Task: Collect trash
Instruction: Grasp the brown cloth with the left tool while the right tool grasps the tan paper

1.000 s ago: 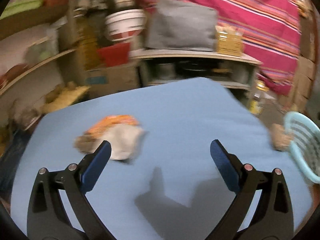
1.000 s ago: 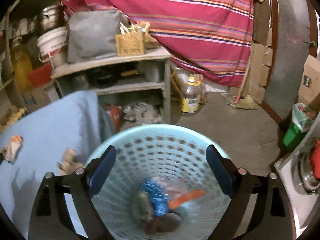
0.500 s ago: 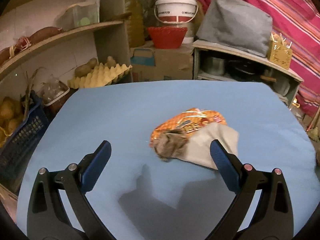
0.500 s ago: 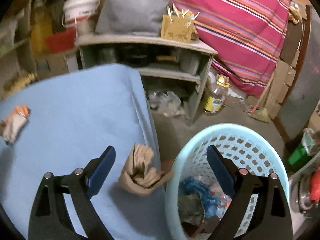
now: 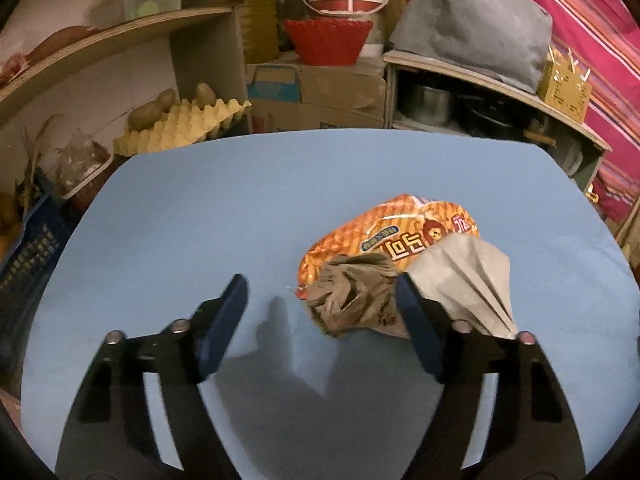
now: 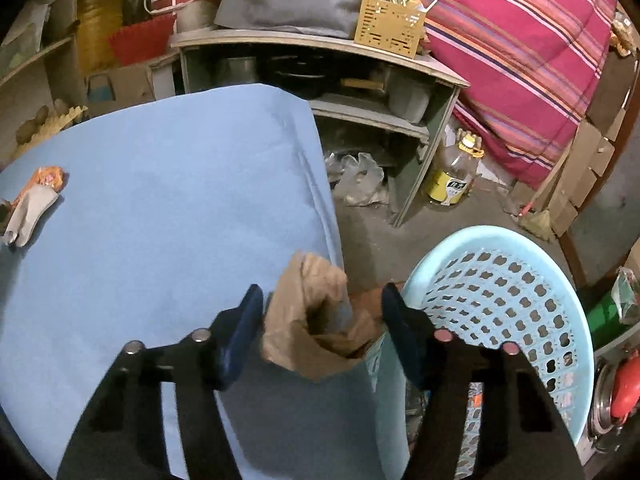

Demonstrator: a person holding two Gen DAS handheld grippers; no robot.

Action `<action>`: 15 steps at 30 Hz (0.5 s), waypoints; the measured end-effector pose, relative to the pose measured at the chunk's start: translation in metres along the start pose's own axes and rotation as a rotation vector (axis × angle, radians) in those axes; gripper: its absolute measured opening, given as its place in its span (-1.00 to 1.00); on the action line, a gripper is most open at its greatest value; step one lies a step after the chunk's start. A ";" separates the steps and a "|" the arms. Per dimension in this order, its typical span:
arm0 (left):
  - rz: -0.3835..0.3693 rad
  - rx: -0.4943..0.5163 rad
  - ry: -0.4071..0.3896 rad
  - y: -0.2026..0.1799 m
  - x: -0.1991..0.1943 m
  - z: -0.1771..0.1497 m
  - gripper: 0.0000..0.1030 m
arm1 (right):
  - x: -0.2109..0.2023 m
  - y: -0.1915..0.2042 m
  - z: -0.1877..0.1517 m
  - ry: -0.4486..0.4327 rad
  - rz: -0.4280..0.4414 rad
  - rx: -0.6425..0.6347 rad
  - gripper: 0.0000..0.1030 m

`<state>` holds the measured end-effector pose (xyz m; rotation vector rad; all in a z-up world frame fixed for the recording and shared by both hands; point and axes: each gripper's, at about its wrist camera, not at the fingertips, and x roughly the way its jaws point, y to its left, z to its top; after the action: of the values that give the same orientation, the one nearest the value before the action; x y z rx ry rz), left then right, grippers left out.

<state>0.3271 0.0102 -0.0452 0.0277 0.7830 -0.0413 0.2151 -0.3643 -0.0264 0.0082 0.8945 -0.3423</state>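
Right wrist: gripper (image 6: 322,306) narrower, around brown bag (image 6: 316,320).

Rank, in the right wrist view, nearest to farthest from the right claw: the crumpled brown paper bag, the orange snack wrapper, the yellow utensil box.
1. Crumpled brown paper bag: between the right claw's fingers, at the blue table's edge.
2. Orange snack wrapper: far left on the table.
3. Yellow utensil box: on the shelf top beyond the table.
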 end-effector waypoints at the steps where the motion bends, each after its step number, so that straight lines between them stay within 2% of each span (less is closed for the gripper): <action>1: -0.009 0.000 0.003 0.000 0.002 0.000 0.15 | 0.001 0.000 0.000 0.001 0.004 0.000 0.12; 3: -0.028 -0.006 0.015 0.001 0.004 0.000 -0.14 | 0.002 0.002 0.000 0.004 0.016 -0.005 0.06; 10: -0.007 -0.009 -0.022 0.006 -0.005 0.001 -0.20 | 0.001 0.005 -0.001 -0.018 0.050 -0.012 -0.08; 15: 0.002 -0.024 -0.055 0.007 -0.023 0.003 -0.20 | -0.012 0.004 -0.003 -0.073 0.077 -0.014 -0.10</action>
<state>0.3133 0.0178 -0.0268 0.0046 0.7287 -0.0301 0.2071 -0.3565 -0.0193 0.0177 0.8223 -0.2627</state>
